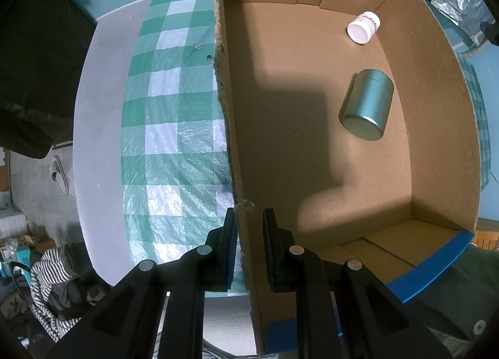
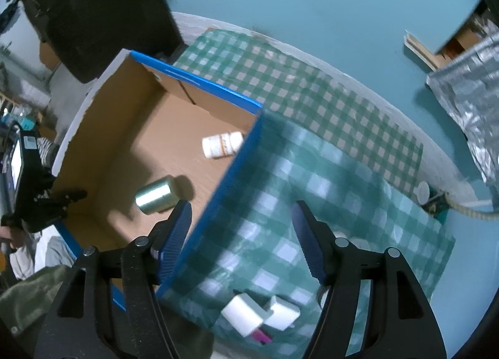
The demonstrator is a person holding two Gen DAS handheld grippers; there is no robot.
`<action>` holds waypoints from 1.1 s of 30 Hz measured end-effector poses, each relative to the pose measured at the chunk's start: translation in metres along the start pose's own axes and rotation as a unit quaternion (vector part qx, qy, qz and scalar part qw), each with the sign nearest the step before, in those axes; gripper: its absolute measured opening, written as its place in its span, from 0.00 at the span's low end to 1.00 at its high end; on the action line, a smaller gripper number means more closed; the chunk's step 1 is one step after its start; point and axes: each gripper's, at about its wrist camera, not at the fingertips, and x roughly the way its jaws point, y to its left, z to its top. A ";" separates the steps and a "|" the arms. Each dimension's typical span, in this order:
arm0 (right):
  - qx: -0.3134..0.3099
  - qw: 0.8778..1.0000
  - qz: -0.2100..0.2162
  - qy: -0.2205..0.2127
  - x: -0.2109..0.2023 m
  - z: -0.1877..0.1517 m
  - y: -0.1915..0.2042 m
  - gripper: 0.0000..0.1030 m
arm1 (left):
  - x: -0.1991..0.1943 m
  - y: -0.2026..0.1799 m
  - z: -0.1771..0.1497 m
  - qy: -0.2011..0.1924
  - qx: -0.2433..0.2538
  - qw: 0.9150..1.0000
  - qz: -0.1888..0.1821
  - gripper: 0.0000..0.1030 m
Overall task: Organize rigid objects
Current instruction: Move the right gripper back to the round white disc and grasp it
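We keep the left hand-held gripper [image 1: 248, 245] pinched on the cardboard box's [image 1: 327, 156] side wall, pointing straight down, one jaw outside over the checked cloth [image 1: 162, 128] and one inside; we judge this grip steadies the box so it doesn't slide on the table [image 1: 93, 128] while things go in. Already lying on their sides on the box floor: a metal tin [image 1: 366, 104] and a white pill bottle [image 1: 363, 26], both well apart from the left jaws, toward the far right wall. The right hand-held gripper [image 2: 241, 234] is spread with nothing between the jaws, straddling the blue-taped box rim [image 2: 218, 200] from above. Next likely pick, we judge: the small white blocks [image 2: 259, 315] on the cloth outside the box, just below the right jaws.
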 end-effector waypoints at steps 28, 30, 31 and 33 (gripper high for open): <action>0.244 0.968 -0.007 0.062 0.061 -0.133 -0.153 0.70 | 0.006 0.006 -0.008 0.004 -0.009 1.000 0.002 0.15; 0.252 0.965 -0.009 0.071 0.070 -0.140 -0.157 0.70 | 0.006 0.006 -0.007 0.005 -0.008 1.000 0.002 0.15; 0.254 0.964 -0.007 0.073 0.075 -0.143 -0.159 0.70 | 0.005 0.004 -0.006 0.004 -0.008 1.000 0.002 0.15; 0.256 0.964 -0.006 0.072 0.083 -0.148 -0.161 0.70 | 0.005 0.005 -0.006 0.005 -0.007 1.000 0.002 0.15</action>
